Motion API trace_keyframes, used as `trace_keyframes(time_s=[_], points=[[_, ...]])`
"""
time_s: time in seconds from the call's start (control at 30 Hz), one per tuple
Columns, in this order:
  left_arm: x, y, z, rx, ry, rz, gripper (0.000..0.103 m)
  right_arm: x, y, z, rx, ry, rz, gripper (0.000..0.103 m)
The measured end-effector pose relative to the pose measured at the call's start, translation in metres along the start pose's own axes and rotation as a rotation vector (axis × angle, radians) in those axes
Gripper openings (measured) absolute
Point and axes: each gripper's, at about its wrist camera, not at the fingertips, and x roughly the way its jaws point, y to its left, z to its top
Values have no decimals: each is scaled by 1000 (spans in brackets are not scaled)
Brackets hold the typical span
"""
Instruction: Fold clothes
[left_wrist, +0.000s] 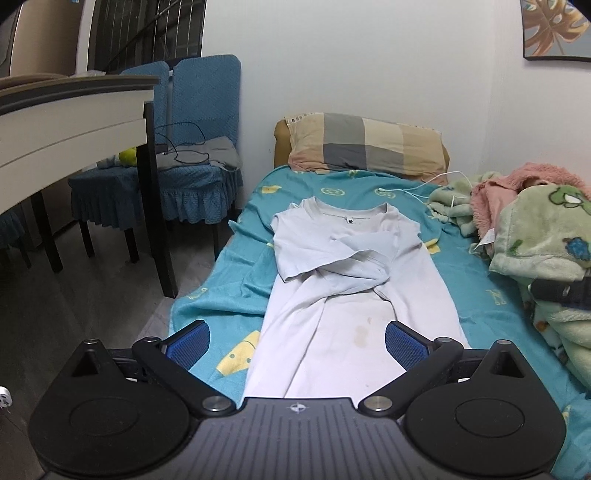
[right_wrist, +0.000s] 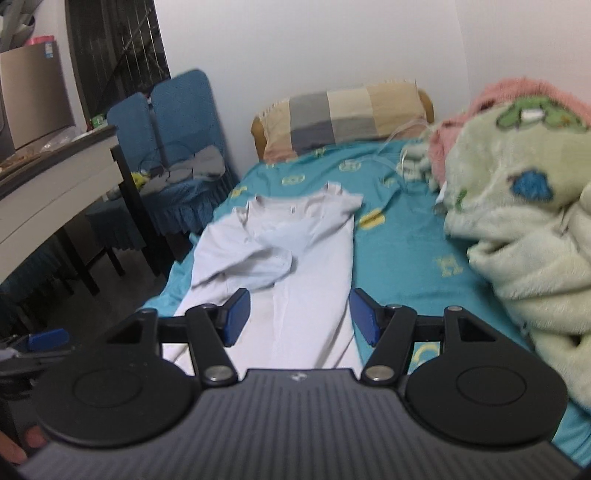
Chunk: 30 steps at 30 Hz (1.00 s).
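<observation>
Both hand-held grippers released, nothing between the blue pads. Left hand-held gripper (left_wrist: 295, 345) has its jaws wide over the shirt's lower part; right hand-held gripper (right_wrist: 299, 317) likewise, jaws parted above the hem end. No cloth touching either, as far as I can tell.

Bed (left_wrist: 480, 295): teal sheet with yellow prints, thin, wrinkled toward the left edge. Blanket (right_wrist: 517, 221) is a thick plush heap, pale green with a pink layer, piled along the right edge. Pillow (left_wrist: 365, 146) sits at the head end, checked grey and tan, soft and bulgy.

Shirt (left_wrist: 354, 280) lies lengthwise down the middle of the bed, collar toward the pillow, hem toward the foot edge. Thin pale knit, limp. Both sides already folded in to a long strip, sleeves crossed over the chest. Faint brown stains on the lower half.

Cable (left_wrist: 424, 186): thin, white, loose near the head-end right corner, between pillow and blanket.

Risks, my read:
- Pads pinch the sheet along with the hem; sheet lifts and drags the strip crooked.
- Only the top layer grabbed, so the side folds open.
- Uneven lift between hands skews the fold; crossed sleeves slide out.
- Swing toward the right edge catches the blanket.
- Bringing the hem up far toward the collar could snag the cable.
</observation>
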Motion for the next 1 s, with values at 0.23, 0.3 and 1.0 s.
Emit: trace_keyframes(time_s=[0.23,0.3,1.0], points=[[8,-5,1,-9,26,13,102,9,-6,-3,21,20,31,62],[14,-4,4,-26,36,9,102,10,-9,-5,34,33,38,62],[272,55,58,-469,216,-107,62,85,-66,-6,218,80,-7,63]])
